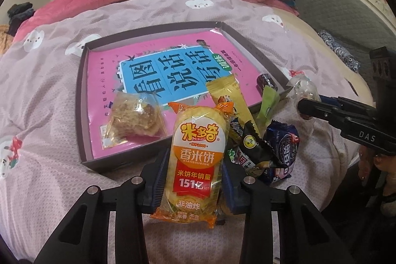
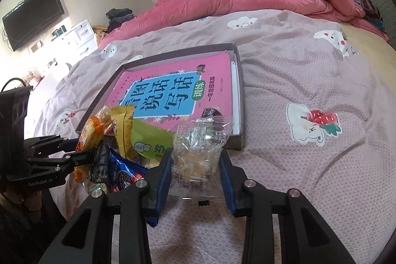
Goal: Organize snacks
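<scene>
On a bedspread beside the shallow box [image 1: 83, 100], my left gripper [image 1: 193, 175] is clamped on an orange rice cracker packet [image 1: 198, 152], standing upright between its pads. My right gripper [image 2: 195, 175] pinches a clear wrapped snack [image 2: 198, 155] just short of the box's near wall.
</scene>
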{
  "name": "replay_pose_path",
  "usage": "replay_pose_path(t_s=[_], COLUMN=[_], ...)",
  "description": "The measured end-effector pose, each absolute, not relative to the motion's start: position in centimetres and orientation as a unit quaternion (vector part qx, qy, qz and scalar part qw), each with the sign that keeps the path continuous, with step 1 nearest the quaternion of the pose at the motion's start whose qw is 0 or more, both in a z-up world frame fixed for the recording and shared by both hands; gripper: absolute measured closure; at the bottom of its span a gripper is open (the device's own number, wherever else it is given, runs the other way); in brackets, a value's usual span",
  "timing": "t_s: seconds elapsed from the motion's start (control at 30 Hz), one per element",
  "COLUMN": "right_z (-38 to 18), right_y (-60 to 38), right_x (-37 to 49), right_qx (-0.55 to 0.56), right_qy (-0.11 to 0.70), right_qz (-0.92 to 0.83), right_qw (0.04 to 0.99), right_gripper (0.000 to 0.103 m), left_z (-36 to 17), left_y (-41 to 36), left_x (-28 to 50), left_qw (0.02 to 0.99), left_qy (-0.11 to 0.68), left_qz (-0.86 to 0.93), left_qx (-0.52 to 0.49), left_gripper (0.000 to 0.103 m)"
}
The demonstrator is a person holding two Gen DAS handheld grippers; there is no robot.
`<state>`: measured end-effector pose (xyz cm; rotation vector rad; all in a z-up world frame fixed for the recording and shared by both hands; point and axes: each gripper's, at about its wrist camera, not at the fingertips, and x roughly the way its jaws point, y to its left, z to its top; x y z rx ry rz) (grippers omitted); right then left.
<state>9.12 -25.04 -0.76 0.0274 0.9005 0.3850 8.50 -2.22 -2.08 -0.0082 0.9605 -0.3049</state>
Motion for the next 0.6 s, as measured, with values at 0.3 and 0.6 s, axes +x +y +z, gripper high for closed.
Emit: replay_pose_path(t_s=[0.3,0.6], right_z=[0.0,0.6], right_y=[-24.4,-23.4], right_x=[9.6,10.1], right_qx=[0.029,0.029], right_qy=[0.423,0.415], right_qz=[0.194,0.203], right_qw=[0.885,0.886], right_gripper=[0.066,0.066], left_z=[-0.7,0.6], left_y=[-1.4,-0.2], left_x=[7.9,7.6], left_qw=[0.884,0.894], left_qy=[0.445,0.429], left_qz=[-0.140,-0.127], left_qx=[-0.016,-0.029], left_gripper=[0.063,0.063])
